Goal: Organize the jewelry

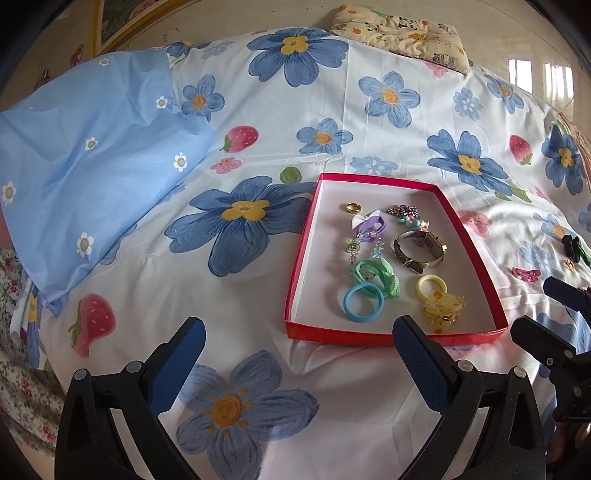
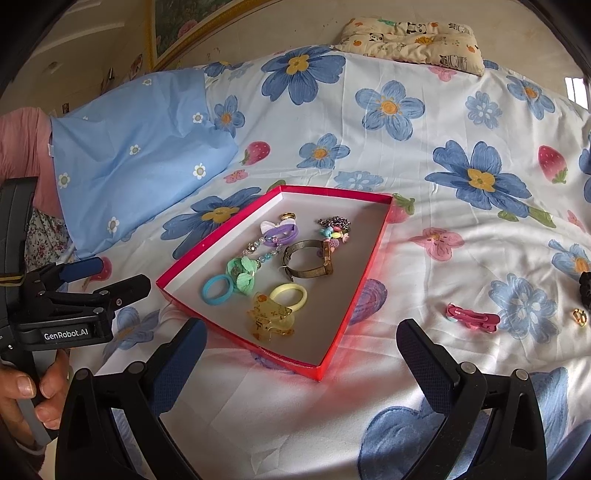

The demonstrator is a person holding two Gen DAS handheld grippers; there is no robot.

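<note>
A shallow red box lies on the flowered bedsheet and holds several pieces: a gold ring, a purple bracelet, a metal watch, a blue hair tie, a yellow hair tie and a yellow claw clip. A pink clip, a small gold piece and a black hair accessory lie on the sheet right of the box. My left gripper is open and empty near the box's front edge. My right gripper is open and empty over the box's near right corner.
A light blue pillow lies at the left. A small patterned cushion sits at the far edge of the bed. A framed picture hangs on the wall behind. The left gripper body and the hand holding it show in the right wrist view.
</note>
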